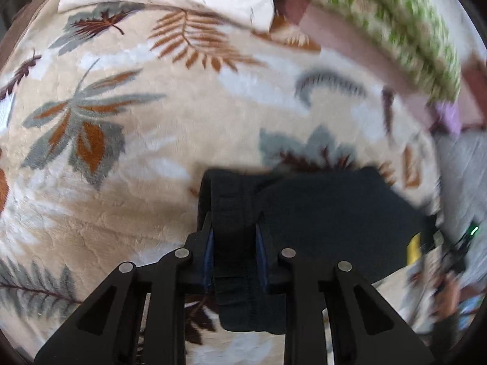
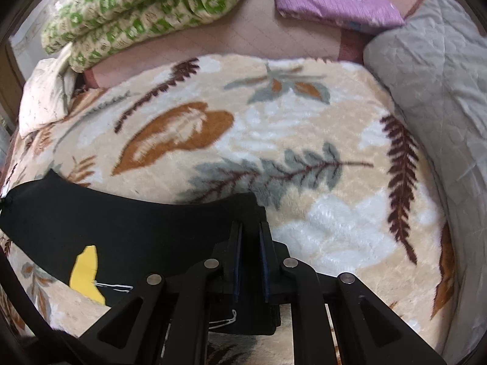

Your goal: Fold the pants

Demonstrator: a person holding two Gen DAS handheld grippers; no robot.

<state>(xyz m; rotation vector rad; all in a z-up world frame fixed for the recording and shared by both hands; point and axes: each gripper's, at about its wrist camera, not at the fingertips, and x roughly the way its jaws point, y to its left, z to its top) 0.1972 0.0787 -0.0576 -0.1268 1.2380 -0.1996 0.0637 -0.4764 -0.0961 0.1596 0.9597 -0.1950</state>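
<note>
Pants (image 1: 319,213) black, pinched by left gripper (image 1: 234,237) & right gripper (image 2: 250,237), far edge blurred, leaf-print blanket (image 2: 304,127) beneath

Black pants (image 2: 121,222) — stretched over leaf-print blanket (image 2: 304,127)

The left tongs (image 1: 234,231) and right tongs (image 2: 250,243) look alike: matte black plastic linkage arms with triangular cut-outs, each arm pinned by a round silver rivet. Both sets carry narrow blue pads (image 1: 210,243) on the inner faces of their black fingers (image 2: 236,243).
</note>
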